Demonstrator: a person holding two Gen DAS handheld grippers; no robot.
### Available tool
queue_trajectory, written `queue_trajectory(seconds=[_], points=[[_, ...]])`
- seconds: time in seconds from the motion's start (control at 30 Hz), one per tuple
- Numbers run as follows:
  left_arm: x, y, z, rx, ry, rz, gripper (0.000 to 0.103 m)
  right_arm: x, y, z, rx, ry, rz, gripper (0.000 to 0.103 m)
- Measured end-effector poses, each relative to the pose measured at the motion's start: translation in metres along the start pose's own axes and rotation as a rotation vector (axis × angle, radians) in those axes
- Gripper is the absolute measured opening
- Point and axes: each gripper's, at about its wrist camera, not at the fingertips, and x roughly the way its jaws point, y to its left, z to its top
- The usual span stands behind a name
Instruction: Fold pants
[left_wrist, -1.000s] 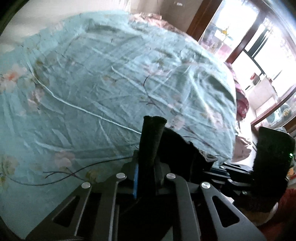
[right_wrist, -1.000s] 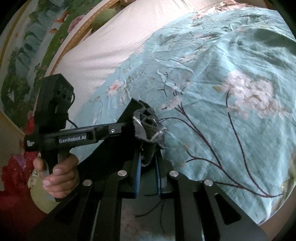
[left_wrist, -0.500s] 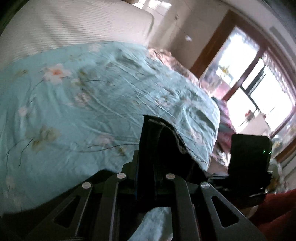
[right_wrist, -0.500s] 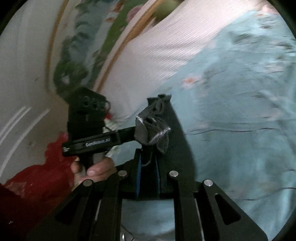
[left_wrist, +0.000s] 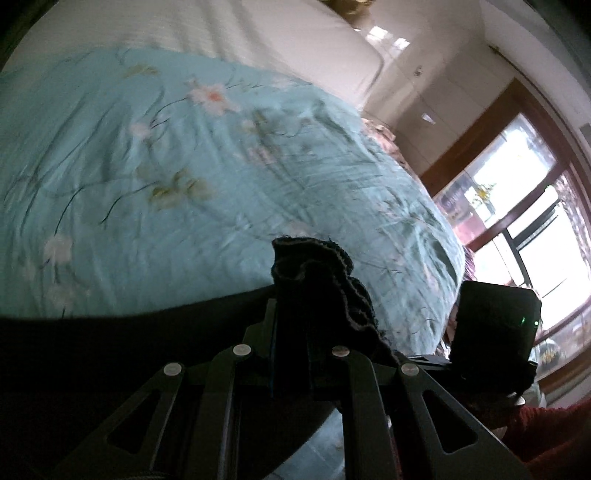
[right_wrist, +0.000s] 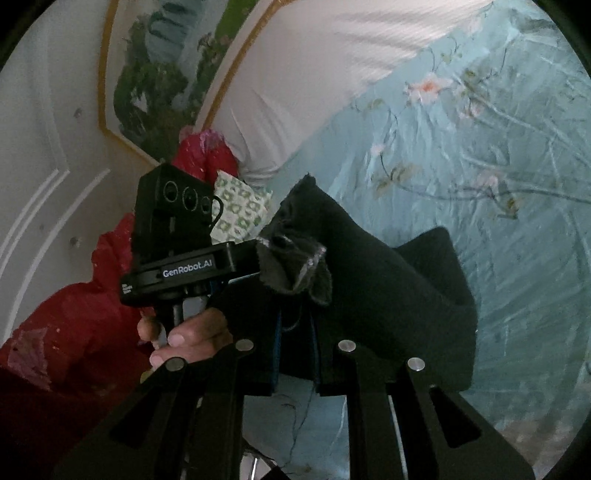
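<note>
The pants (right_wrist: 388, 291) are black and hang lifted above the bed between both grippers. My left gripper (left_wrist: 291, 314) is shut on a bunched edge of the pants (left_wrist: 317, 273). My right gripper (right_wrist: 295, 295) is shut on another edge, with a frayed grey hem (right_wrist: 295, 266) bunched at its tips. The left gripper body (right_wrist: 177, 240), held by a hand, shows close to the left in the right wrist view. The right gripper body (left_wrist: 495, 328) shows at the right in the left wrist view.
A bed with a teal flowered sheet (left_wrist: 184, 166) lies below and ahead. A white striped headboard cushion (right_wrist: 332, 74) stands at the far end. A window with a dark wooden frame (left_wrist: 517, 206) is to the right. Red fabric (right_wrist: 74, 314) sits beside the bed.
Both grippers have risen and tilted up with the pants, lifting the fabric off the sheet. The views now take in the headboard and wall.
</note>
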Motion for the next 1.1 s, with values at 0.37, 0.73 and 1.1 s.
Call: queue_trajectory(seconds=[0.37,0.73,1.1], points=[[-0.007,0.028,-0.023,-0.101,-0.023,0.059,0.010,0.029,0.010,-0.014,-0.101,0.099,-0.083,0.014],[-0.033,0.050,-0.048,-0.221,-0.063,0.127,0.017,0.045,0.009,-0.023,-0.135,0.170,-0.129,0.018],[-0.070,0.059,-0.071,-0.296,-0.125,0.185,0.047,0.047,0.028,-0.025,-0.135,0.236,-0.079,0.041]])
